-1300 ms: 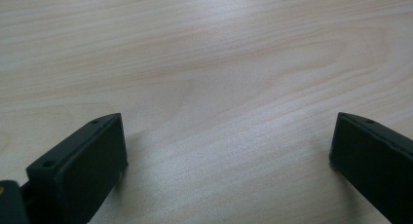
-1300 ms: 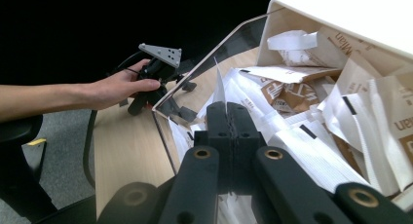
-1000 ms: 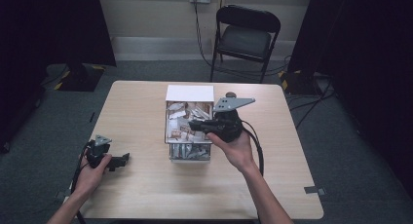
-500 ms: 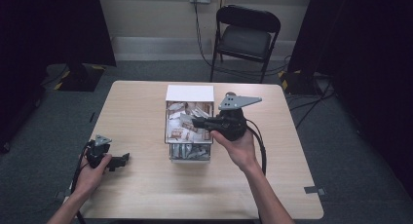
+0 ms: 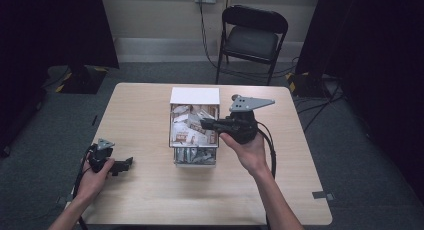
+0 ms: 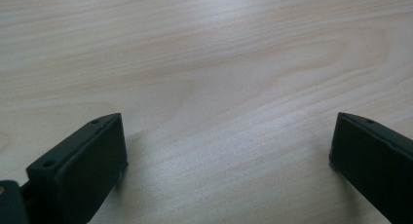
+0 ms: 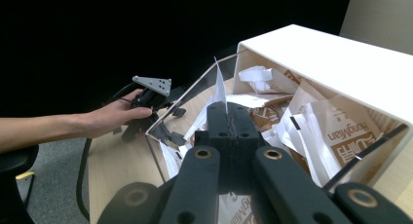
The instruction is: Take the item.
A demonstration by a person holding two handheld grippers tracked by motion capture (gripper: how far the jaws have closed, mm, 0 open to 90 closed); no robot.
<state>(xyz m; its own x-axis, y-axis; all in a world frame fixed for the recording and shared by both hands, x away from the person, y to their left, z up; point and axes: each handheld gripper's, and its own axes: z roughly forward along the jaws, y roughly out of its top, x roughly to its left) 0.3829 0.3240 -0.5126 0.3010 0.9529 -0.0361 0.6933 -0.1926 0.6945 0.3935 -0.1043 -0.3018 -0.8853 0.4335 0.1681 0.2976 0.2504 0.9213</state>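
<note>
Where R tongs (image 7: 227, 118) pinch white packet (image 7: 218, 90), "HongMian" sachet (image 7: 341, 131) nearby

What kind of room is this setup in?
Probably a recording studio or lab space: black curtains hang along both sides, a lone folding chair stands by the wall, and cables trail across grey carpet around one wooden table.

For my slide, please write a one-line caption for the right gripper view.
Right hand-held gripper, jaws shut on a white paper slip, above a clear box of paper packets.
</note>
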